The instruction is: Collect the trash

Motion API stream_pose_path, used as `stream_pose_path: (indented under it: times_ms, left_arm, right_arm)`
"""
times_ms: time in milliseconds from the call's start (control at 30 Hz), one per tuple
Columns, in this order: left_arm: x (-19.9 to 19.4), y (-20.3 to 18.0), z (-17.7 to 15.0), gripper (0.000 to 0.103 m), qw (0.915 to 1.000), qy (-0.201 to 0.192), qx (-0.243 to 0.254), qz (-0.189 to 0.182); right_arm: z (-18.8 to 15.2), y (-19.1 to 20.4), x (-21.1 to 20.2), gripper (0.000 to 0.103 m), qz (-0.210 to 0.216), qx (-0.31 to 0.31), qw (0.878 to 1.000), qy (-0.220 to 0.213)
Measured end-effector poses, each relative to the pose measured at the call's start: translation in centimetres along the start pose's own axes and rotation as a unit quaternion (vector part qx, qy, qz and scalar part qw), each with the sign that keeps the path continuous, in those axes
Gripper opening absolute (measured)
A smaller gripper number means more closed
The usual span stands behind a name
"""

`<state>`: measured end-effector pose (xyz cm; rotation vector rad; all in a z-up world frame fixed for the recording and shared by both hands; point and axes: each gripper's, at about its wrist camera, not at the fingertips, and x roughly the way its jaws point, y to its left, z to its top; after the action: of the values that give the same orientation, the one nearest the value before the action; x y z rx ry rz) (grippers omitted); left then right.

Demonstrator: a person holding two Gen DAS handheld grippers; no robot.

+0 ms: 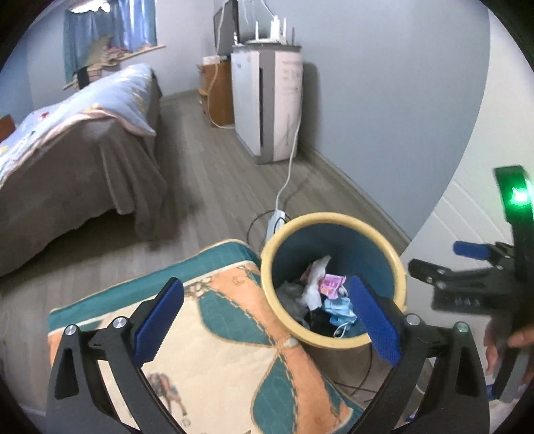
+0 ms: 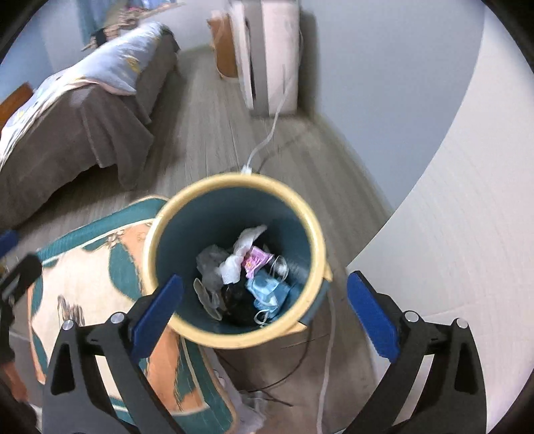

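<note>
In the lower part of the left wrist view the left gripper [image 1: 267, 317] stands wide, its blue pads [image 1: 160, 320] spread far apart and holding nothing; one pad lies over the patterned cushion [image 1: 217, 350] at lower centre, the other overlaps the near right rim of the trash bin [image 1: 333, 222]. The bin — teal inside with a pale yellow rim — sits just right of centre, touching or just beside the cushion's edge. Inside it lie crumpled white paper [image 1: 313, 283], a pink wrapper [image 1: 330, 285], a light blue face mask [image 1: 340, 308] and something dark beneath. At the right edge of that frame the right gripper [image 1: 434, 267] reaches in from the side, a green light glowing on its body, with part of a hand [image 1: 500, 344] below it. In the right wrist view the right gripper [image 2: 263, 317] is likewise spread wide and empty, hanging above the bin [image 2: 233, 182], which fills the centre of the frame; the same white paper [image 2: 240, 257], pink wrapper [image 2: 257, 260] and blue mask [image 2: 267, 290] show at its bottom. Beyond the bin a white cable [image 1: 287, 177] runs across the wooden floor [image 1: 207, 160] toward a white appliance [image 1: 267, 100] against the wall at upper centre. A bed [image 1: 76, 143] with a brown cover and a pale blue quilt fills the left side, and a curtained window [image 1: 110, 26] sits at upper left.
</note>
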<state>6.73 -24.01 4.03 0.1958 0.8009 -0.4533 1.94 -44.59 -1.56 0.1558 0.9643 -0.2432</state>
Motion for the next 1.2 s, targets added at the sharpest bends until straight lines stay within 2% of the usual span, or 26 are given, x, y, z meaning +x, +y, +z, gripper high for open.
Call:
stream_pose_path:
  times_ms: [100, 200, 433, 533, 633, 700, 767, 867, 1067, 1200]
  left_arm:
    - [-2.2, -0.6, -0.4, 0.098, 0.9999, -0.004, 0.003, 0.009]
    - [-3.6, -1.0, -1.1, 0.098, 0.9997, 0.006, 0.001, 0.025]
    - [-5.3, -1.5, -3.5, 0.098, 0.9999, 0.012, -0.005, 0.007]
    - [-4.5, -1.4, -4.0, 0.098, 0.9996, 0.003, 0.012, 0.027]
    - [-4.0, -1.4, -4.0, 0.098, 0.9995, 0.014, 0.022, 0.02]
    - [-4.5, -1.0, -4.0, 0.098, 0.9996, 0.002, 0.022, 0.018]
    - [-4.8, -0.7, -4.0, 0.098, 0.9996, -0.007, 0.022, 0.017]
    - [-5.2, -0.4, -4.1, 0.098, 0.9993, -0.022, 0.022, 0.021]
    - [-6.2, -0.8, -4.5, 0.098, 0.9973, -0.052, 0.047, 0.021]
    - [-6.2, -1.1, -4.7, 0.098, 0.9969, -0.047, 0.06, 0.022]
  right_arm:
    - [-1.0, 0.2, -3.2, 0.097, 0.002, -0.008, 1.0, -0.03]
    - [-1.9, -0.1, -4.8, 0.097, 0.011, -0.003, 0.999, -0.037]
    - [-4.0, -2.0, -7.0, 0.097, 0.032, 0.045, 0.997, -0.06]
    - [-4.3, -1.4, -7.3, 0.097, -0.002, 0.037, 0.998, -0.055]
    - [-4.5, 0.1, -6.7, 0.097, -0.011, 0.0, 0.999, -0.035]
    - [-4.7, 0.5, -7.5, 0.097, -0.03, -0.01, 0.998, -0.053]
    - [-4.9, 0.2, -8.9, 0.097, -0.031, 0.001, 0.996, -0.087]
    - [-5.0, -0.6, -10.1, 0.097, -0.029, 0.024, 0.993, -0.114]
    - [-5.0, -0.3, -10.7, 0.097, -0.034, 0.019, 0.992, -0.123]
    - [-5.0, 0.4, -10.8, 0.097, -0.036, 0.008, 0.991, -0.125]
